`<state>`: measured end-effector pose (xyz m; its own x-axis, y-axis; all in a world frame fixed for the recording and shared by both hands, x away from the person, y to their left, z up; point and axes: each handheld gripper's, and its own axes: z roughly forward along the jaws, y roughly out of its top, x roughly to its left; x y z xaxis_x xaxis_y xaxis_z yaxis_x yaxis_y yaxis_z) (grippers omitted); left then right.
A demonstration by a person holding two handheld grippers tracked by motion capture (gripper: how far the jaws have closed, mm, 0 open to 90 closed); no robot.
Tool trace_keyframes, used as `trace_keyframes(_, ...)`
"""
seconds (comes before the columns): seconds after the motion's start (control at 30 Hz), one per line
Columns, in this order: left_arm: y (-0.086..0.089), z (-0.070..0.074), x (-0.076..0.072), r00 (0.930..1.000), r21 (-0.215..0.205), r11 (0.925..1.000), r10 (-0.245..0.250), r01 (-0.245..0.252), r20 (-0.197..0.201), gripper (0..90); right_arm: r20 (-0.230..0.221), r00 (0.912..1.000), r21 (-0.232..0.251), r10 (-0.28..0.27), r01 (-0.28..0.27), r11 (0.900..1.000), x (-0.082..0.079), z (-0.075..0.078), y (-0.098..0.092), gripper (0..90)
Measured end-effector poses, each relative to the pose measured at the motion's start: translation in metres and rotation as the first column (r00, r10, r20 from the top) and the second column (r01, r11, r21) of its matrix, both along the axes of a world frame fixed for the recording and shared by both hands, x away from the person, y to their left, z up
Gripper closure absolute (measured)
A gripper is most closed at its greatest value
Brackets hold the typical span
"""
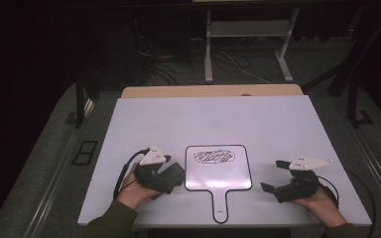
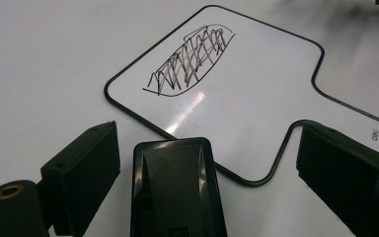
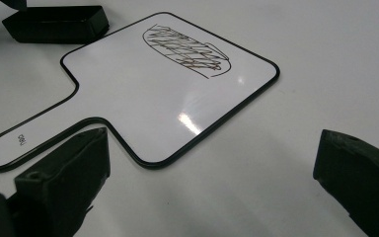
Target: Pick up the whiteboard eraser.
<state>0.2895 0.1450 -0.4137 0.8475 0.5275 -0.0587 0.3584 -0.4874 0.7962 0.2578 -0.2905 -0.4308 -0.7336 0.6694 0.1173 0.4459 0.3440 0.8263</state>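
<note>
Left gripper jaws spread either side of a black eraser, not pressing it. Scribble on the paddle whiteboard lies just ahead, nearer the left hand. Right gripper wide, empty.

Far half of the desk lies open for a hand, while near the front edge the paddle whiteboard and black eraser block the middle
</note>
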Motion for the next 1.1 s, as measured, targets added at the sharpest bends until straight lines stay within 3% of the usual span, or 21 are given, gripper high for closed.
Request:
trace_keyframes(0.5, 0.002, -0.011, -0.001, 0.9995, 0.111, 0.9936, 0.024, -0.022, -0.022, 13.9, -0.010, 0.9999, -0.011, 0.010, -0.010, 1.000, 0.002, -0.002, 0.001, 0.0)
trace_keyframes(1.1, 0.017, -0.017, -0.003, 0.9966, 0.158, 0.9866, 0.053, -0.042, -0.064, 20.4, -0.016, 0.9998, -0.017, 0.007, -0.008, 1.000, 0.001, -0.004, 0.001, 0.0)
